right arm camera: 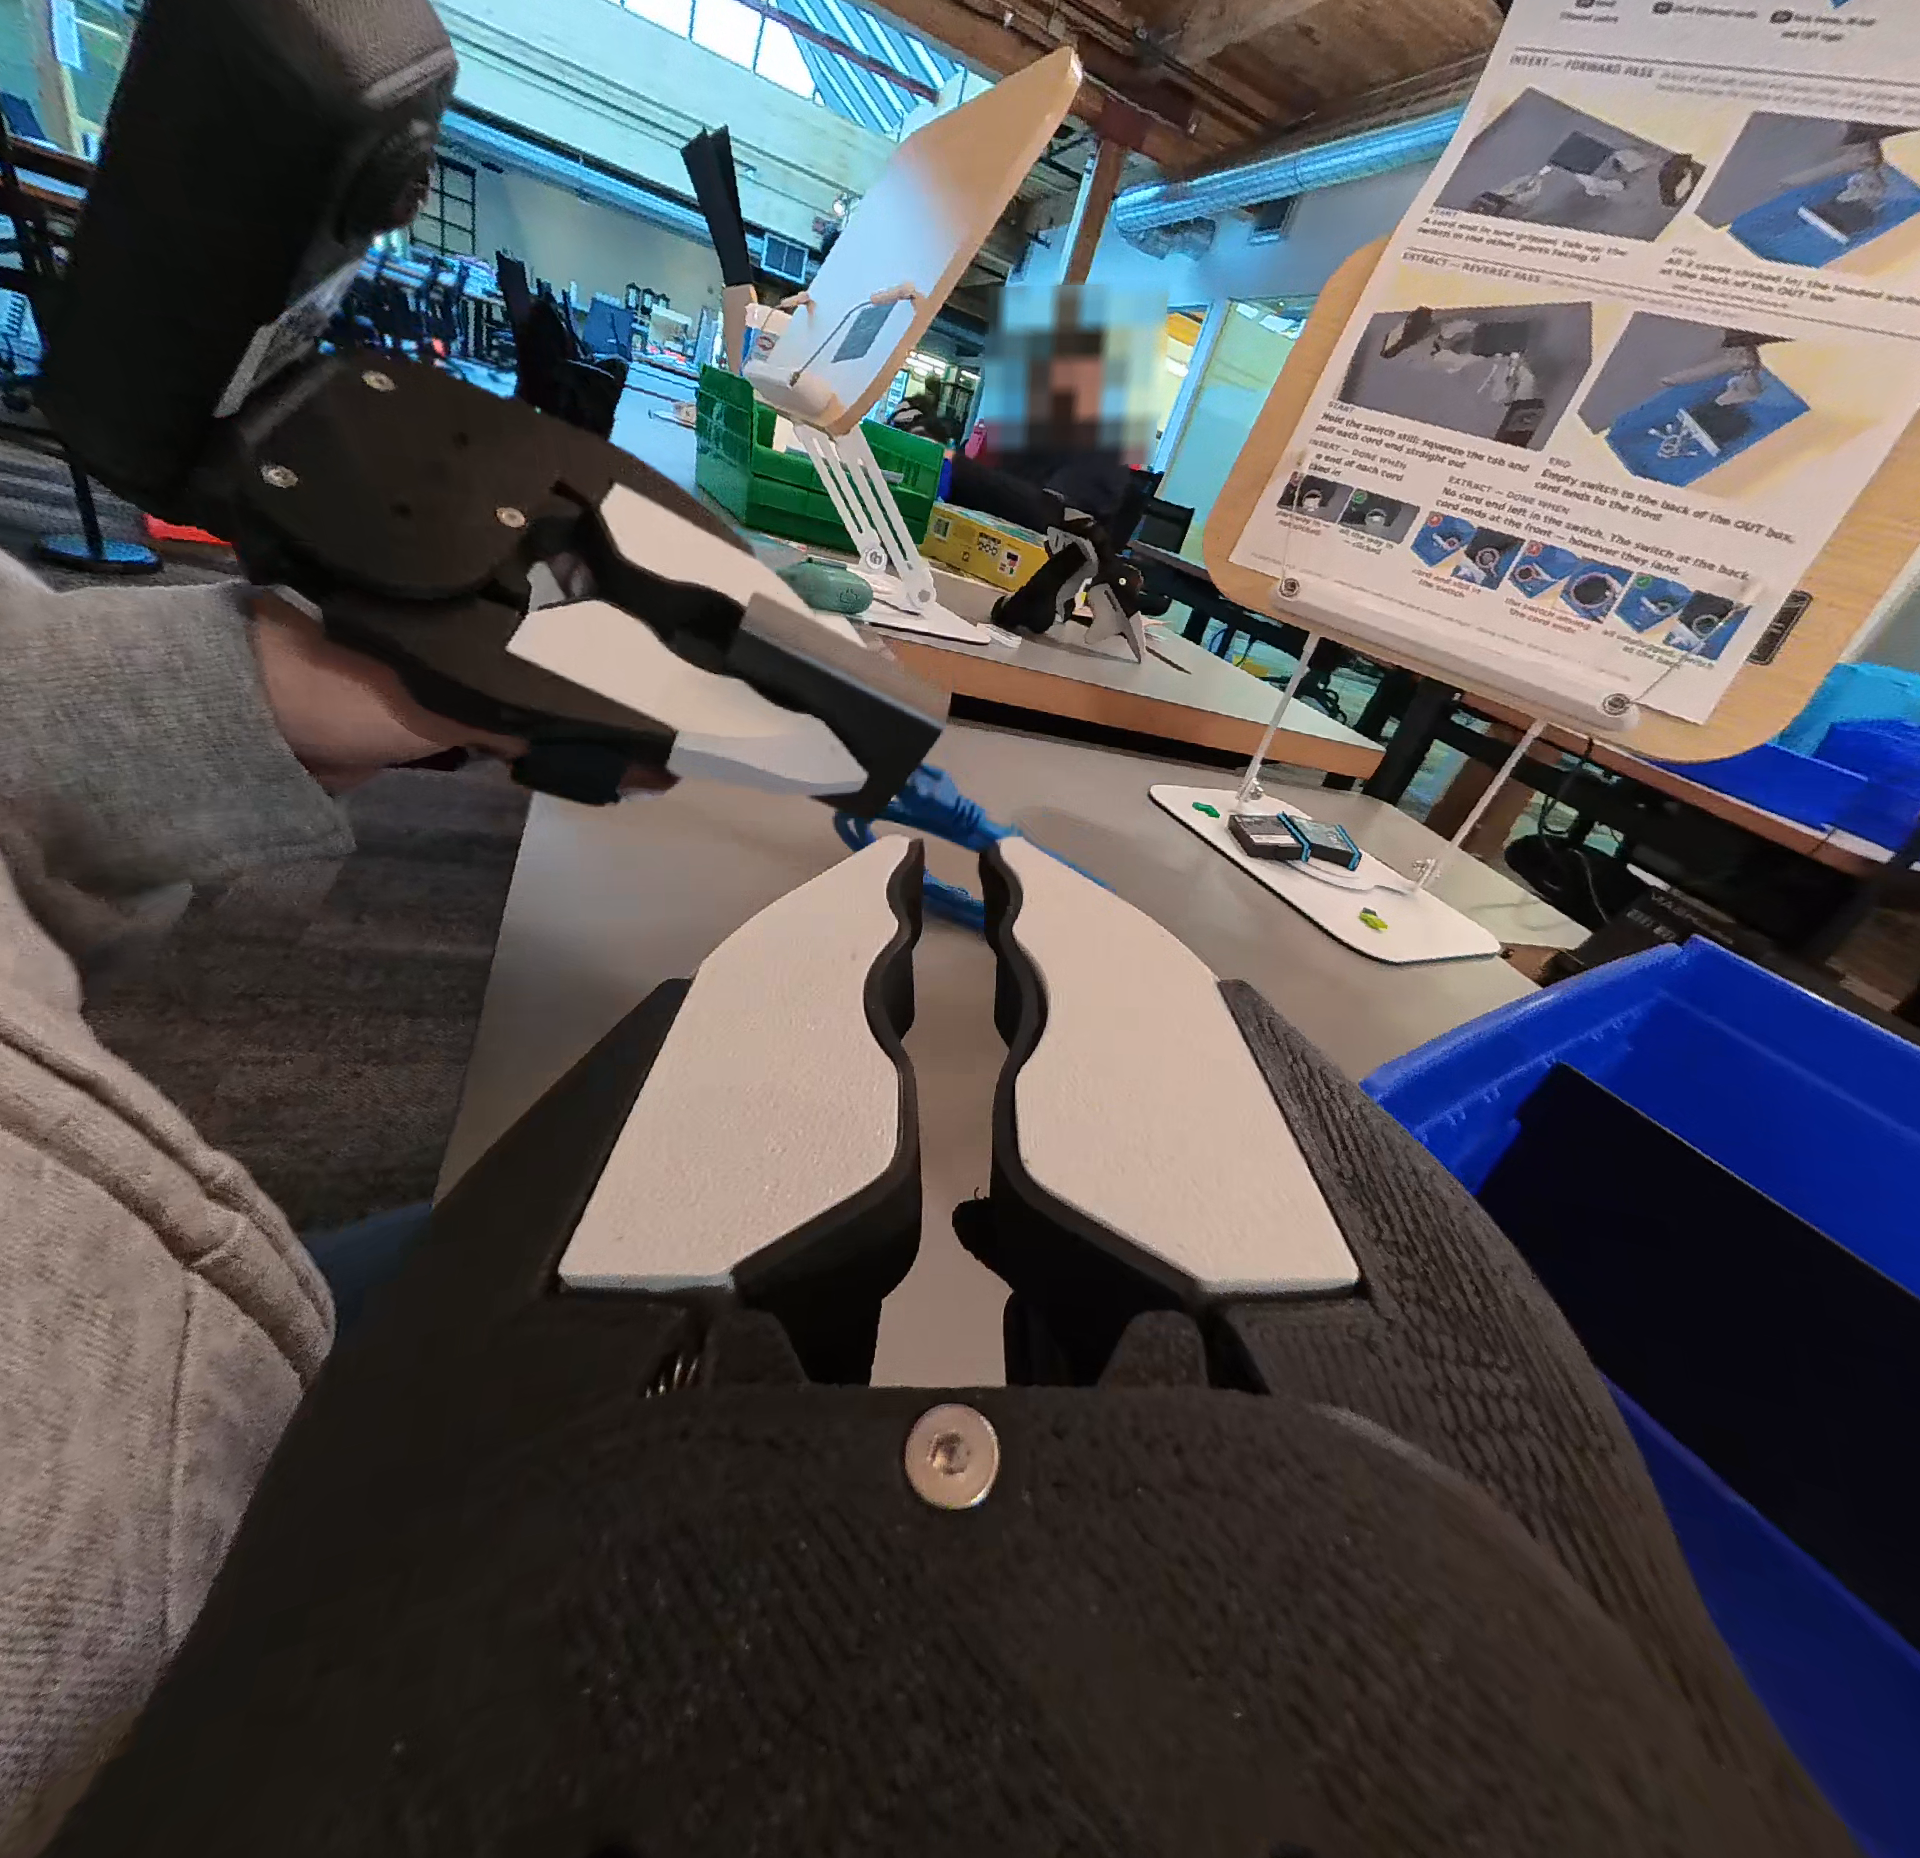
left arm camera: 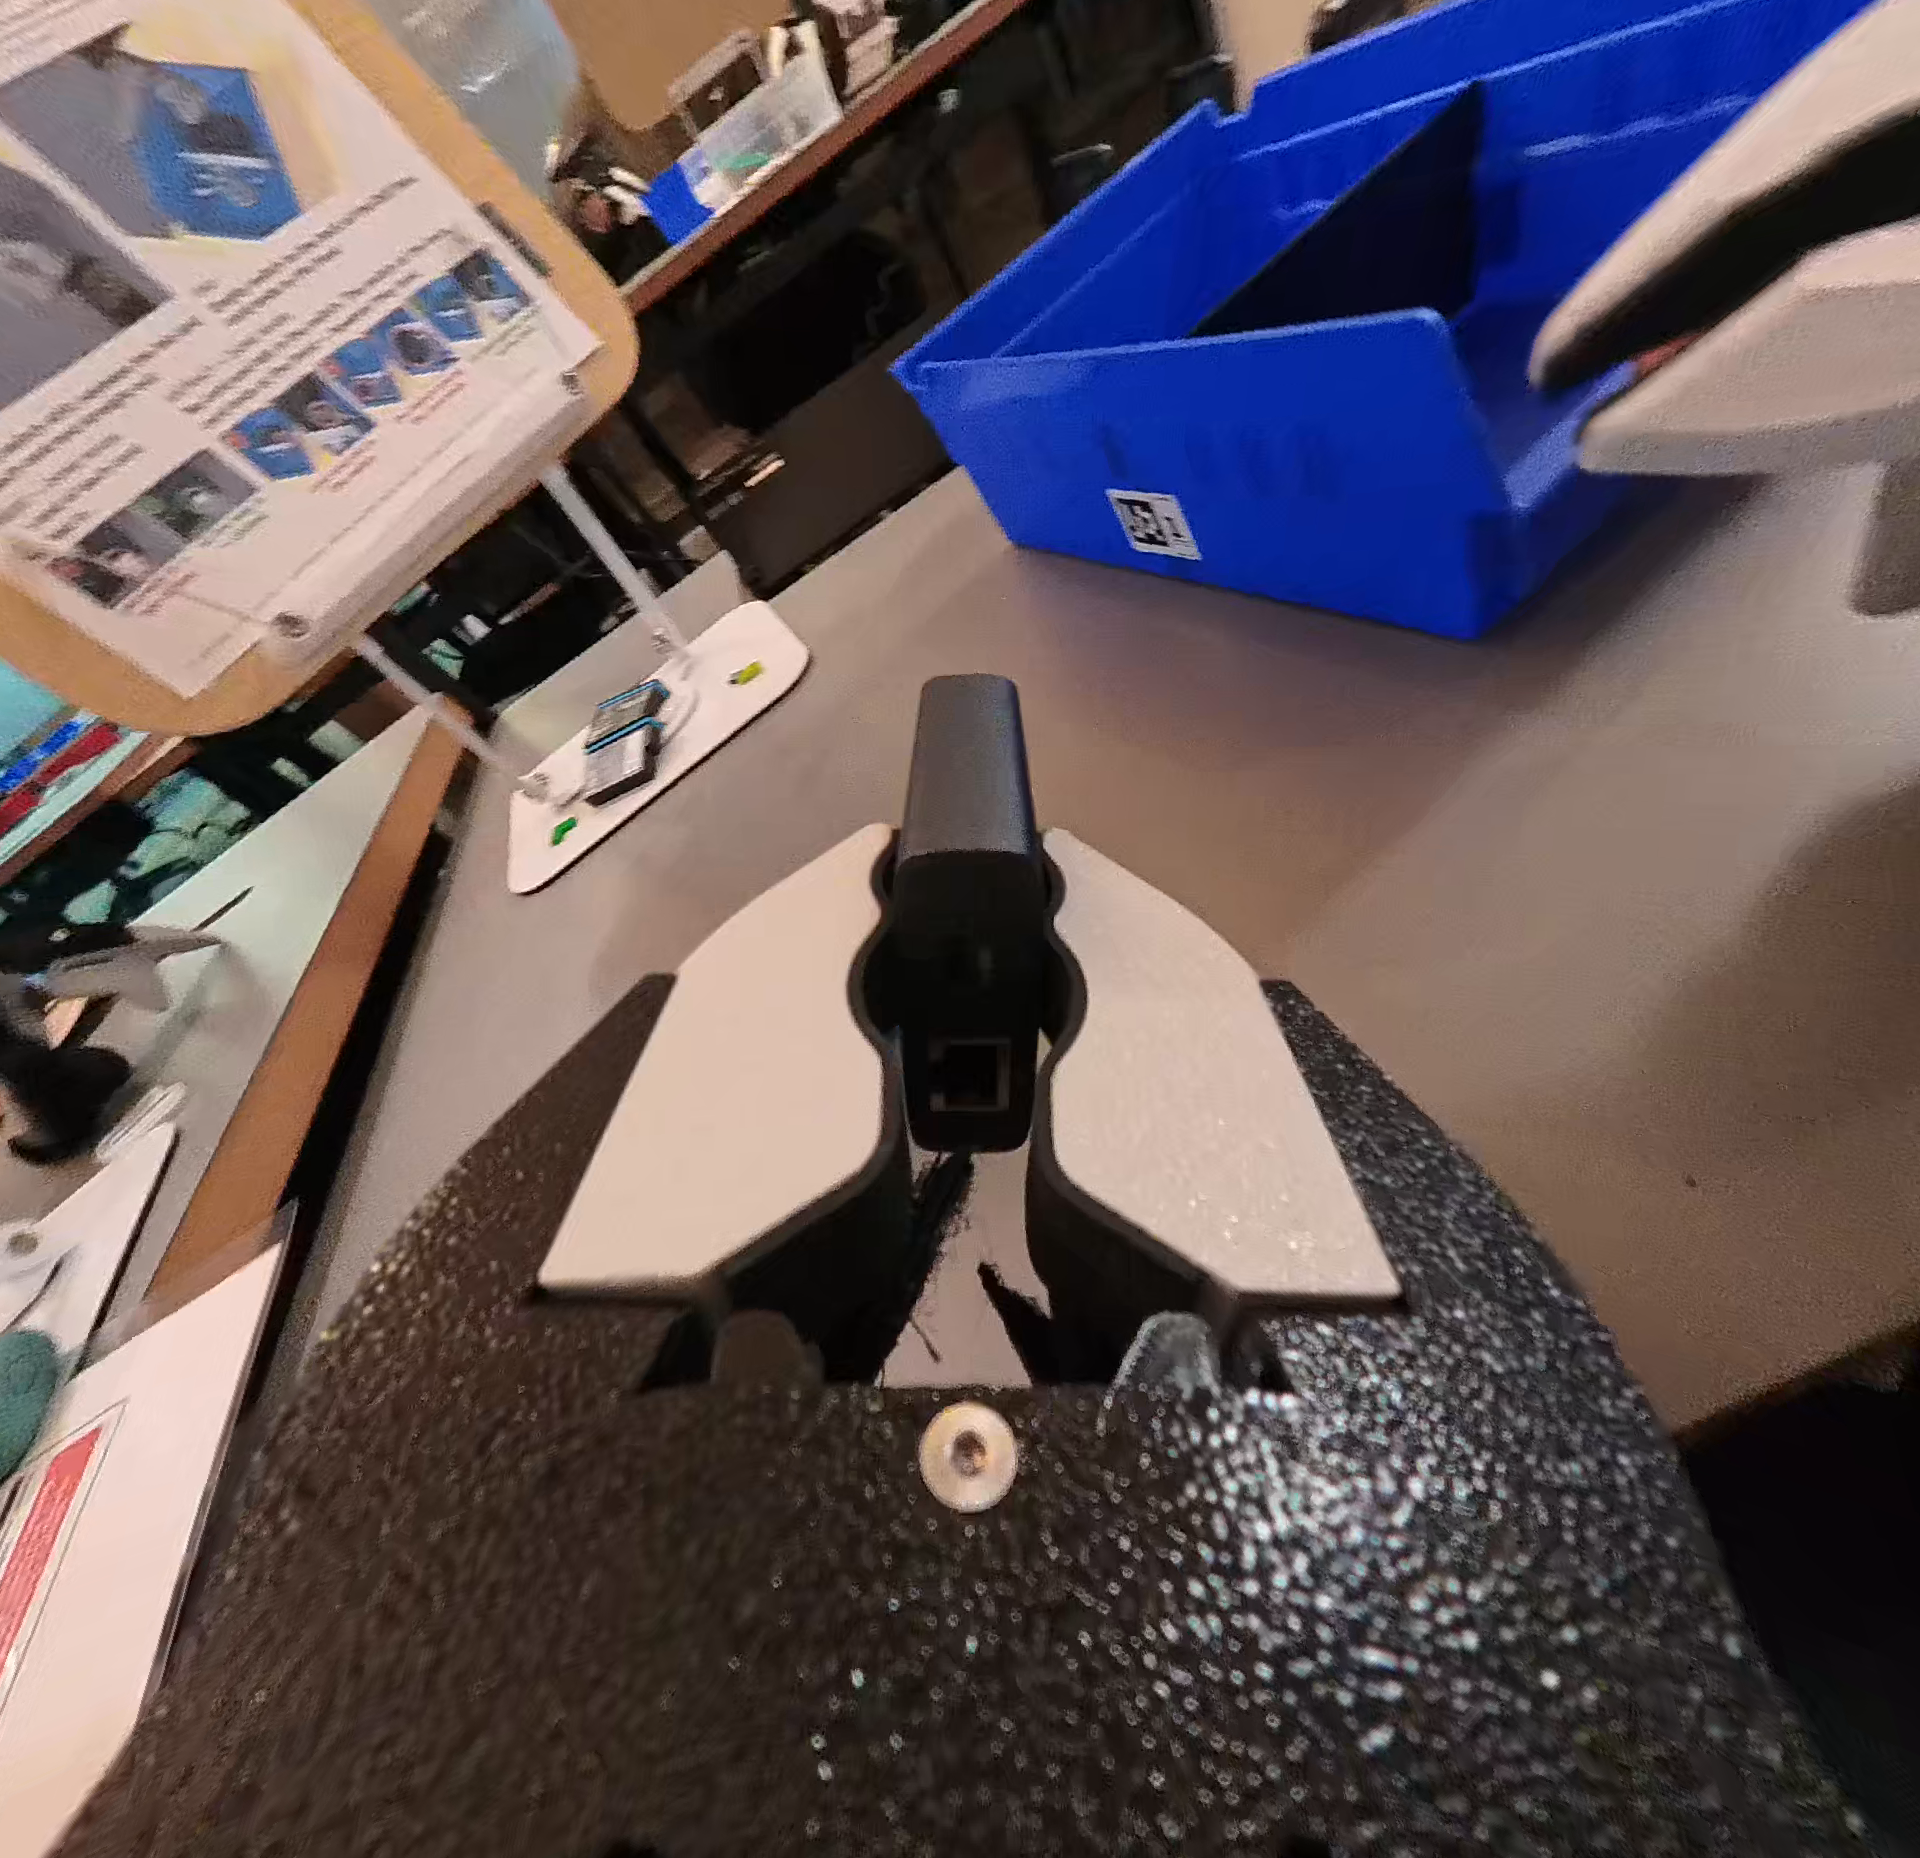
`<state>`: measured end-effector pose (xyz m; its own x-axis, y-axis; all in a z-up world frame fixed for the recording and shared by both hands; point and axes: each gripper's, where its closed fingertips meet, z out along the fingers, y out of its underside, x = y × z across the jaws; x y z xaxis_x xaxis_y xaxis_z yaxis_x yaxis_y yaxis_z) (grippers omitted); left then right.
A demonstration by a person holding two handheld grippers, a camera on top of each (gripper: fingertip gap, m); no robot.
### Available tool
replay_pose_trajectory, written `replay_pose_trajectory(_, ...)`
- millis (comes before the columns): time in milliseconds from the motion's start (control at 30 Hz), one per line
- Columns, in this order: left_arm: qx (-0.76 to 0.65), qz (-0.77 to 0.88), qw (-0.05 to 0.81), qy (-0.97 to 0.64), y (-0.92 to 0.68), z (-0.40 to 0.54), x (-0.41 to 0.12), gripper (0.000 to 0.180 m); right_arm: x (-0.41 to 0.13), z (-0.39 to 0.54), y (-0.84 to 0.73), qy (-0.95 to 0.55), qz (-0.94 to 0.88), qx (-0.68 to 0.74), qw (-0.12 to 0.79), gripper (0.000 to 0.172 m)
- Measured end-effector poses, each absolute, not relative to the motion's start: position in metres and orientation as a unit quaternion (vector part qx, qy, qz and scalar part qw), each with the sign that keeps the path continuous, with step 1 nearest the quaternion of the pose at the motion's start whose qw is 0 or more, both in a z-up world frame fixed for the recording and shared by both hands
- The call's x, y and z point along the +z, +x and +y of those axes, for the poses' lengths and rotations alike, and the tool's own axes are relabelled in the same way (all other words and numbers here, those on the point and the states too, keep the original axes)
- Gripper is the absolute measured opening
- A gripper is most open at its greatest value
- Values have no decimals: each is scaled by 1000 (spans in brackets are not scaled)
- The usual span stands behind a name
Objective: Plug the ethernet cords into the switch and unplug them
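My left gripper [left arm camera: 966, 852] is shut on a black switch [left arm camera: 966, 769] and holds it above the grey table [left arm camera: 1351, 925]. One port on its near face looks back at the camera. In the right wrist view the left gripper [right arm camera: 873, 707] comes in from the upper left with the switch [right arm camera: 831, 686] pointing right. My right gripper [right arm camera: 951, 852] is nearly closed, with a blue ethernet cord [right arm camera: 951, 899] running between its fingertips. The cord's connector [right arm camera: 935, 800] reaches up to the switch's end. I cannot tell whether it is plugged in. In the left wrist view the right gripper [left arm camera: 1558, 395] is at the upper right.
A blue bin [left arm camera: 1247, 437] stands on the table's right side [right arm camera: 1662, 1081]. An instruction board on a stand [right arm camera: 1558, 406] rises behind, with two small black boxes [right arm camera: 1299, 837] on its white base. The table's edge [left arm camera: 343, 925] runs along the left. A grey sleeve [right arm camera: 104, 977] is at the left. The gap from one gripper's tips to the other's is roughly 10 cm.
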<state>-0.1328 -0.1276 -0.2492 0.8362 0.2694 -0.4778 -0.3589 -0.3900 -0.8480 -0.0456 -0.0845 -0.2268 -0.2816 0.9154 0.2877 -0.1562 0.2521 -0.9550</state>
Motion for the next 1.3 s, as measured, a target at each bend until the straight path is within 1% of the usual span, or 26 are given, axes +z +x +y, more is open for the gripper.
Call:
replay_pose_trajectory(133,273,57,541,-794,-124,-126,-258,21,-230,-87,-47,-306,-612,511,520,9)
replay_pose_trajectory(267,284,61,526,-799,-122,-124,-260,21,-230,-88,-47,-319,-601,539,497,9)
replay_pose_trajectory(400,261,39,549,-793,-122,-123,-258,21,-234,-77,-52,-353,-590,542,484,9)
replay_pose_trajectory(600,162,-2,601,-782,-114,-118,-258,21,-238,-80,-53,-341,-603,525,495,9)
replay_pose_trajectory(833,149,15,592,-792,-108,-117,-265,21,-243,-84,-55,-334,-617,512,495,9)
replay_pose_trajectory(1000,137,28,586,-798,-103,-120,-265,21,-247,-88,-54,-311,-640,475,518,9)
replay_pose_trajectory(1133,82,31,603,-793,-94,-120,-263,22,-252,-90,-55,-301,-654,459,521,9)
replay_pose_trajectory(1300,-53,8,646,-762,-83,-121,-263,22,-246,-86,-53,-310,-638,480,516,9)
